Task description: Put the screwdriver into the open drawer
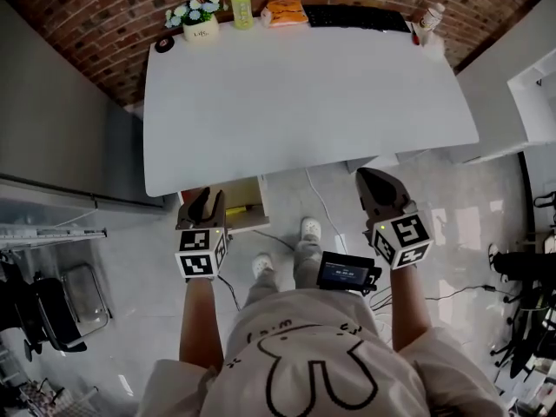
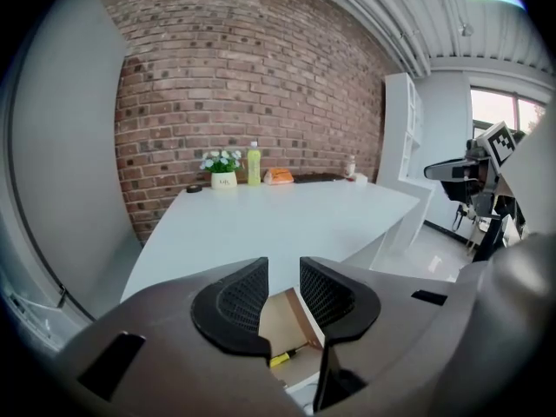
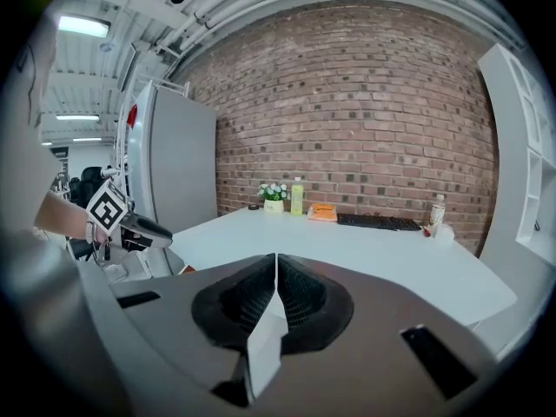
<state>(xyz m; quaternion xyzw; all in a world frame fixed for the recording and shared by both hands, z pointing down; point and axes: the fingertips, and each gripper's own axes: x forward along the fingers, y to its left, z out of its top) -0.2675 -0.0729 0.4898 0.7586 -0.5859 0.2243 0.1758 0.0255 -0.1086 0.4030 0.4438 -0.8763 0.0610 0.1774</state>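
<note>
In the head view, you stand at the near edge of the white table [image 1: 304, 94] with one tool in each hand. Your left gripper [image 1: 206, 200] hangs right over the open drawer [image 1: 248, 191], which sticks out from under the table. A bit of yellow lies inside the drawer, and I think that is the screwdriver [image 1: 236, 209]. Your right gripper [image 1: 372, 181] is well off to the other side, near the table edge, with nothing under it but floor. In the left gripper view, the two jaws stand apart with a clear gap. Nothing is between them. Through the gap you look down into the wooden drawer, and the yellow handle rests on its floor, near the front. In the right gripper view, the two jaws are pressed together and hold nothing. The table top with the flowers and the bottle is far ahead. So it looks like the screwdriver is in the drawer and the putting-in step is done. Next, I think you only need to keep both tools away from the drawer so you do not bump it. If the drawer should be closed, push its front gently and straight.
</note>
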